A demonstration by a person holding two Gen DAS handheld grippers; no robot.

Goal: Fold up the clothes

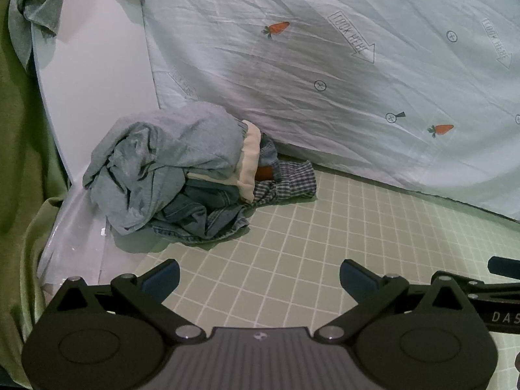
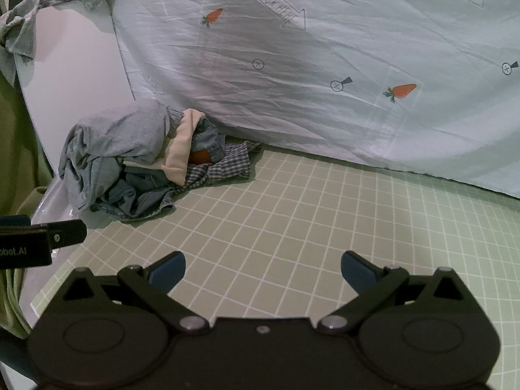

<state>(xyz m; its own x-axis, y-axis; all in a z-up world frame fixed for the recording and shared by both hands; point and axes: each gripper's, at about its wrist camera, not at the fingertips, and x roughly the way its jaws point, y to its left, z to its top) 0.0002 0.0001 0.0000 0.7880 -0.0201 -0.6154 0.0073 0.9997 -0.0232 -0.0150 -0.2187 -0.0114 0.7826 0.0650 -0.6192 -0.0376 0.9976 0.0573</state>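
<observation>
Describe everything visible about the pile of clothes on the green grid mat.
The crumpled pile of clothes sits unfolded at the far left of the green grid-lined mat, against the pale carrot-print sheet behind it and a white panel on its left. On top lies a light grey-blue soft garment; below it are a cream fabric piece, blue denim and a dark checked cloth spreading rightward. Something orange shows between them. Neither tool touches it.

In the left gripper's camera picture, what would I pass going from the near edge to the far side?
Left gripper, jaws wide open and empty → green grid mat → pile of clothes → pale sheet with carrot prints.
</observation>
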